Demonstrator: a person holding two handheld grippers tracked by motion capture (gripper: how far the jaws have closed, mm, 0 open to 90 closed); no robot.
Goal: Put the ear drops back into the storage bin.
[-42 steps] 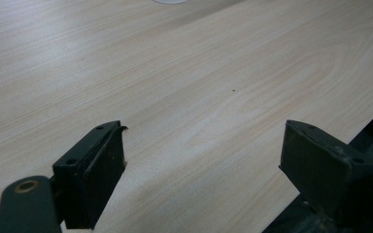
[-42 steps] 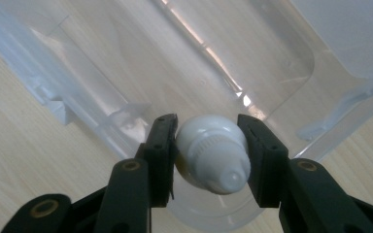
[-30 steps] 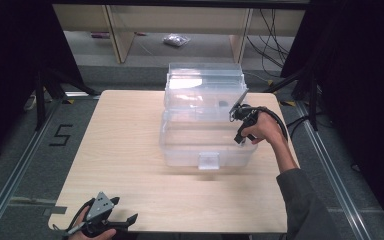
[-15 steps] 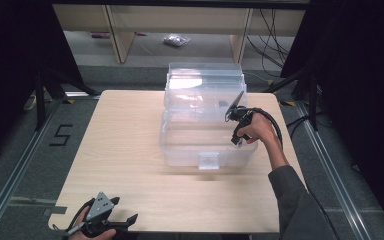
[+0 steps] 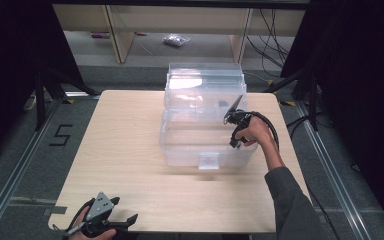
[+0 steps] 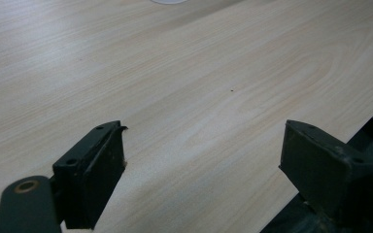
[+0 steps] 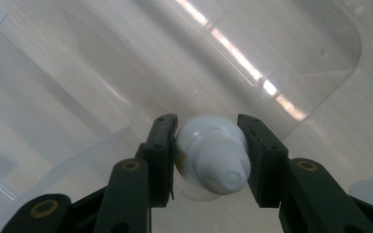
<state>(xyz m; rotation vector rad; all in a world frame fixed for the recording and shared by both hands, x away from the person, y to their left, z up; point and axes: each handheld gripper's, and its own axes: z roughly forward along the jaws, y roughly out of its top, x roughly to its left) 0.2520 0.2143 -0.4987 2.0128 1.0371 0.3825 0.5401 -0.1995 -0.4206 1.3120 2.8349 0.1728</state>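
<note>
Right gripper (image 5: 233,121) has shifted left and lower over the clear plastic storage box (image 5: 205,130) since a second ago; left gripper (image 5: 111,223) unchanged at the near table (image 5: 130,150) edge. Right jaws pinch a small white capped bottle (image 7: 213,153), cap end toward the camera, held above the box's interior. Left jaws spread wide, nothing between them, over bare wood.

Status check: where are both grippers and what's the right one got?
Right gripper shut on white bottle, over the open clear bin. Left gripper open, idle at table near edge. Nothing in the way.
</note>
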